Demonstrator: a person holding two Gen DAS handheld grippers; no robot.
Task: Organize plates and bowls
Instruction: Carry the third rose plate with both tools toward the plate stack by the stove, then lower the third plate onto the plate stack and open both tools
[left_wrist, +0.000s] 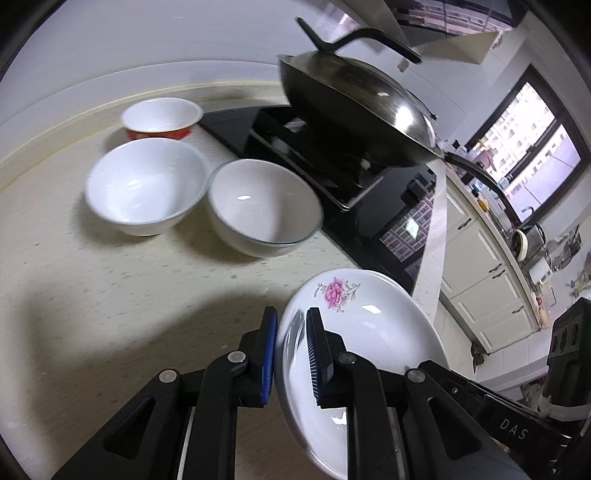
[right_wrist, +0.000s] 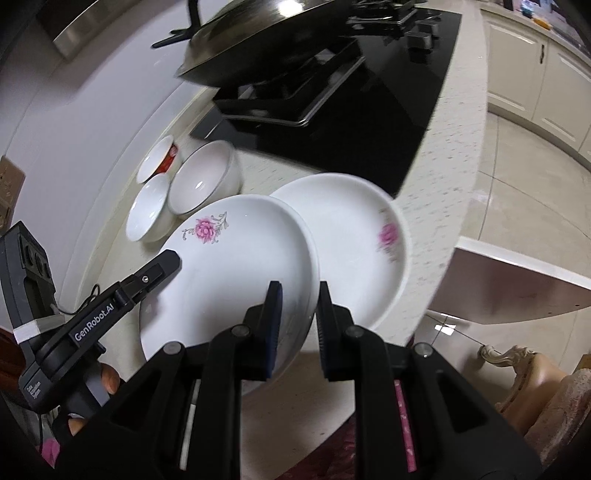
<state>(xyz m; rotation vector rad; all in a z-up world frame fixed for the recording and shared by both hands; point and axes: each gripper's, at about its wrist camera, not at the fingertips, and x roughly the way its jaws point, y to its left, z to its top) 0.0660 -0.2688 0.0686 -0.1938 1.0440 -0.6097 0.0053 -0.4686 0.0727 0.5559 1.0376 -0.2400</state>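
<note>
A white plate with a pink flower (left_wrist: 365, 332) (right_wrist: 240, 266) hangs over the speckled counter (left_wrist: 110, 295), held at opposite rims. My left gripper (left_wrist: 292, 314) is shut on its near rim. My right gripper (right_wrist: 300, 288) is shut on its right rim, and the left gripper's finger (right_wrist: 162, 264) shows at the plate's left edge. A second flowered plate (right_wrist: 354, 229) lies blurred beyond and partly under the held one. Three bowls stand together near the wall: one with a red outside (left_wrist: 162, 118) (right_wrist: 159, 158), a plain white one (left_wrist: 146, 184) (right_wrist: 147, 208) and a dark-rimmed one (left_wrist: 264, 206) (right_wrist: 205, 177).
A lidded black wok (left_wrist: 354, 110) (right_wrist: 266, 40) sits on the black glass hob (right_wrist: 351, 122), just right of the bowls. The counter's curved edge (right_wrist: 454, 184) drops to a tiled floor and cream cabinets. A hand (right_wrist: 109, 380) holds the left gripper's handle.
</note>
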